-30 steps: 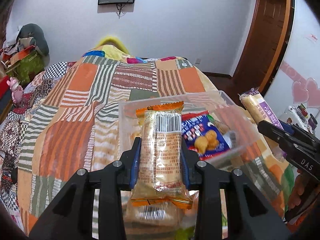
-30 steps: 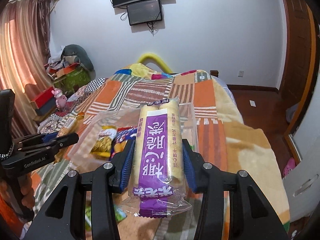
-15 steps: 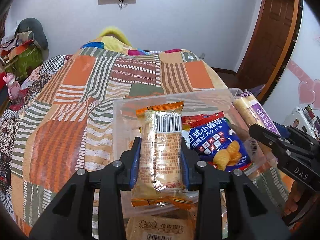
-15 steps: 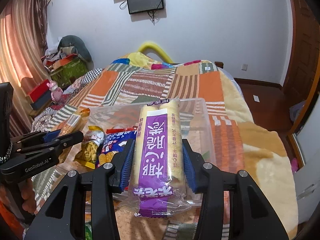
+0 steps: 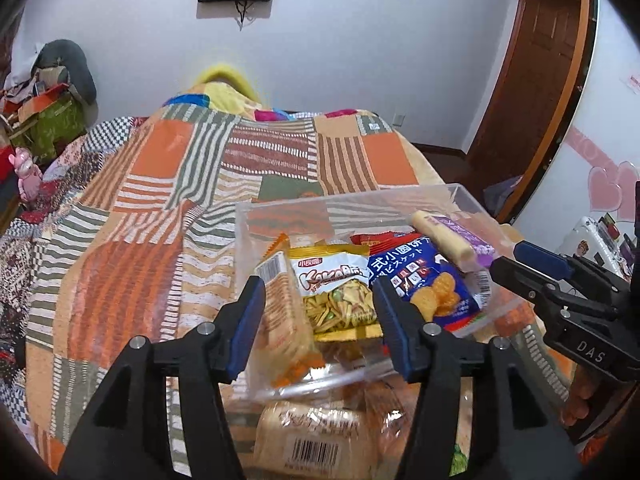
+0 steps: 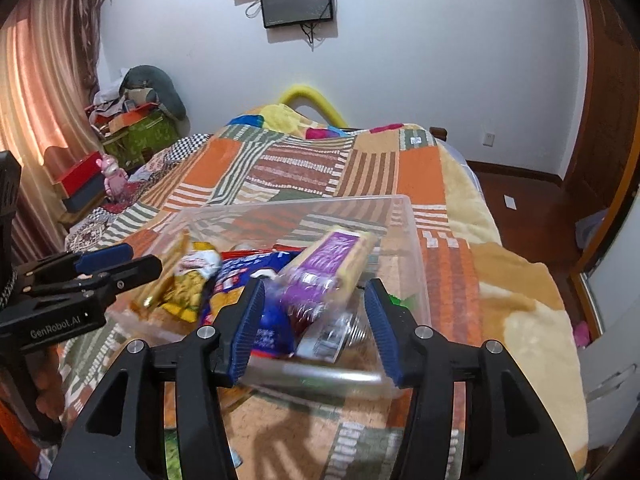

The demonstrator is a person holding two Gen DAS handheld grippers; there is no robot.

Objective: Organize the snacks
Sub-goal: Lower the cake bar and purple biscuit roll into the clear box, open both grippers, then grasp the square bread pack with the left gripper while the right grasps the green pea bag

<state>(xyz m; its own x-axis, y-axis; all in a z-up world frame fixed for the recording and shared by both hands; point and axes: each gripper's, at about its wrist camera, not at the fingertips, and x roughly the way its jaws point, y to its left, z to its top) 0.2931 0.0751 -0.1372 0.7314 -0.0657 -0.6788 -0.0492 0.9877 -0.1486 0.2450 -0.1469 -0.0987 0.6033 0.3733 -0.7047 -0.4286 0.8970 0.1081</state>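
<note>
A clear plastic bin (image 5: 460, 196) (image 6: 416, 248) sits on the patchwork bed. My left gripper (image 5: 318, 324) is open above its near edge; the orange biscuit pack (image 5: 286, 312) lies loose in the bin by the left finger. My right gripper (image 6: 314, 324) is open; the purple-and-cream wafer pack (image 6: 332, 268) (image 5: 448, 240) lies blurred in the bin just beyond it. A yellow chips bag (image 5: 340, 296) and a blue cracker bag (image 5: 424, 284) lie in the bin too. Each gripper shows in the other's view: right (image 5: 532, 276), left (image 6: 116, 264).
Another wrapped snack (image 5: 316, 444) lies on the bed in front of the bin, under my left gripper. The patchwork blanket (image 5: 160, 208) covers the bed. Boxes and clutter (image 6: 132, 132) stand at the left; a wooden door (image 5: 536, 80) is at the right.
Both grippers have opened and let go. The orange biscuit pack and the purple wafer pack have dropped into the bin. Both grippers came lower and closer to the bin.
</note>
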